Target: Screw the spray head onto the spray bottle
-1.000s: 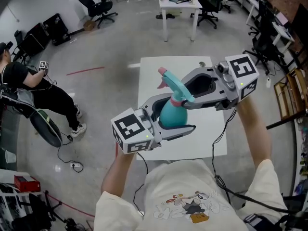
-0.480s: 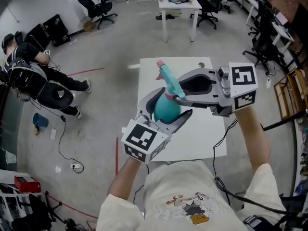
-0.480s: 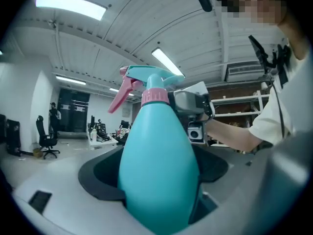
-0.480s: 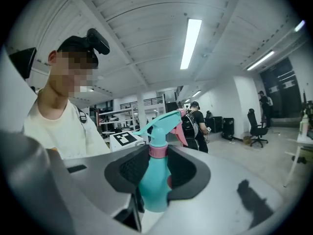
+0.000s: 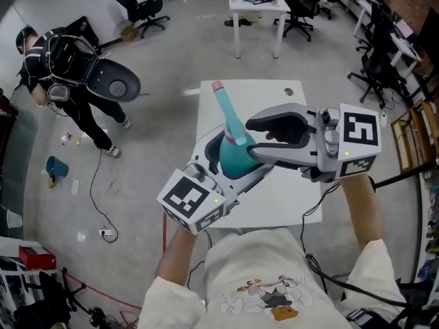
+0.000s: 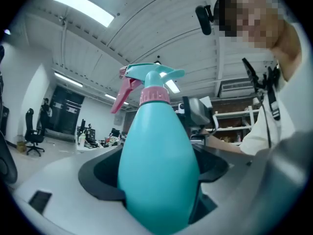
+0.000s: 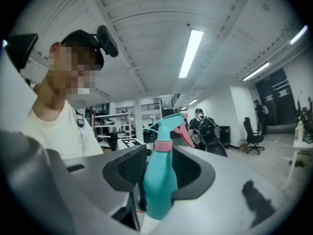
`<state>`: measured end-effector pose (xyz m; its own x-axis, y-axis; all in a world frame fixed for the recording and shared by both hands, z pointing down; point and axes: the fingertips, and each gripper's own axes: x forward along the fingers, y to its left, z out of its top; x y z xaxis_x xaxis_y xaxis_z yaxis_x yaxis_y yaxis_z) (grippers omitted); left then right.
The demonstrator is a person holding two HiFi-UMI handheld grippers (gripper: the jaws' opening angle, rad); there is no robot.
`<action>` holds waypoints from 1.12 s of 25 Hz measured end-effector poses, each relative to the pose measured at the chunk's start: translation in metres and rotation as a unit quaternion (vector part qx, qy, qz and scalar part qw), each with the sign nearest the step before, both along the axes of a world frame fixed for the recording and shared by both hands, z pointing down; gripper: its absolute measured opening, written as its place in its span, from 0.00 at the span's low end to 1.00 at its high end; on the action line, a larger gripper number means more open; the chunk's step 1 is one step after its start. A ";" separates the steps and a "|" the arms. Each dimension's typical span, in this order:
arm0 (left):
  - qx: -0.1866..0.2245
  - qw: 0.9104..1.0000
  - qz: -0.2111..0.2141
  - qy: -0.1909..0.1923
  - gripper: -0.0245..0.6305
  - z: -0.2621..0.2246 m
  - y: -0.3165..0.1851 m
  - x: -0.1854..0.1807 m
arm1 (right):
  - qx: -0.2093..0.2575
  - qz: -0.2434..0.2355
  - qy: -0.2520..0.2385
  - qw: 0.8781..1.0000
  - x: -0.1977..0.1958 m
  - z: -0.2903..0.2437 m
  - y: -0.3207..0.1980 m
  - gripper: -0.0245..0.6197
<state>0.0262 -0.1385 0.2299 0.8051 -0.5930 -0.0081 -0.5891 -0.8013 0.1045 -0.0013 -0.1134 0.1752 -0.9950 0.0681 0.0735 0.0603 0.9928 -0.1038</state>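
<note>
The left gripper [image 5: 236, 164] is clenched on the body of the spray bottle [image 6: 157, 155] and holds it upright over the middle of the table [image 5: 274, 204]. The spray head [image 5: 226, 112] sits already on the neck, its pink collar [image 6: 155, 96] down on the shoulder. The right gripper [image 5: 248, 139] has just been opening its jaws, which stand loose around the neck, so I judge that at most some last turns remain.

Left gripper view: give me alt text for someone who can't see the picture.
A teal spray bottle, with a pink-collared spray head on top, stands upright and fills the centre, clamped between the left gripper's dark jaws. Behind it are a person in a white shirt at the right and a ceiling with strip lights.
</note>
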 end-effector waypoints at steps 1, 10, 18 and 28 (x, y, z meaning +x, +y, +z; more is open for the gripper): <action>0.001 1.000 0.021 0.005 0.68 -0.002 0.005 0.000 | -0.008 -0.018 -0.004 1.000 0.003 -0.003 0.003 0.28; -0.011 0.975 0.223 0.002 0.68 -0.004 0.061 0.014 | -0.056 -0.200 -0.038 0.977 0.010 -0.020 0.032 0.34; -0.010 0.969 0.244 -0.046 0.68 0.006 0.066 0.035 | -0.033 -0.273 -0.023 0.961 0.012 -0.008 0.043 0.33; -0.014 0.986 0.154 -0.064 0.68 0.012 0.046 0.033 | -0.027 -0.217 -0.012 0.976 0.011 -0.002 0.030 0.25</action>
<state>0.0588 -0.0925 0.2420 0.9404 -0.3188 0.1184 -0.3281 -0.9421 0.0696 0.0096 -0.0838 0.1730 -0.8725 0.4873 0.0355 0.4774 0.8658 -0.1497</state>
